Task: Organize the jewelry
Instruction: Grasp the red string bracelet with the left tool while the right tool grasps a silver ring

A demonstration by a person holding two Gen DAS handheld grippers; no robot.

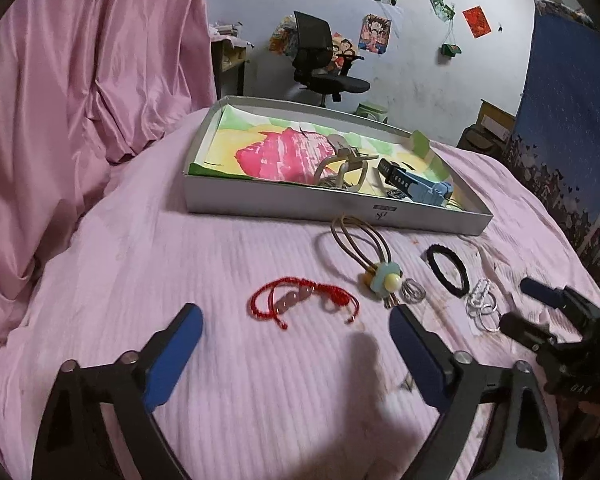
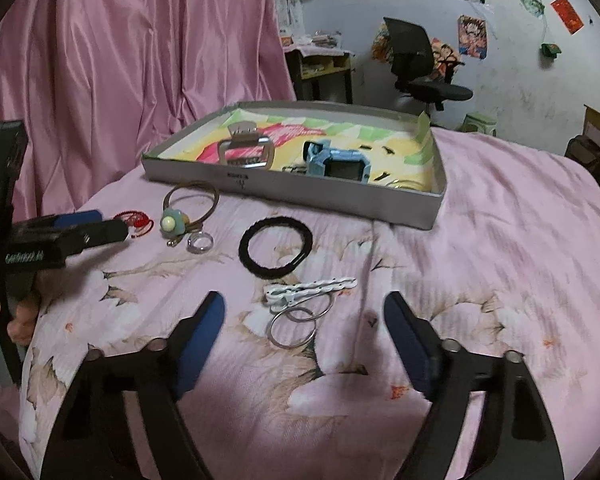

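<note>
Covering the tabletop (image 1: pixel 220 360) is a ribbed pink cloth, and toward its far side sits a shallow grey tray (image 2: pixel 340 200) lined with bright painted paper, already holding a tan hair claw (image 2: pixel 246 150) and a blue watch (image 2: pixel 336 166). Both tools hang just above the cloth with their blue-padded jaws spread wide and empty — the left tool (image 1: pixel 296 330) behind a red cord bracelet (image 1: pixel 304 300), the right tool (image 2: pixel 304 316) around a white chain with metal rings (image 2: pixel 300 304). Between these and the tray lie a black hair tie (image 2: pixel 276 246), a tan hair elastic with a pale flower charm (image 1: pixel 364 256), and a small clear ring (image 2: pixel 199 242).
</note>
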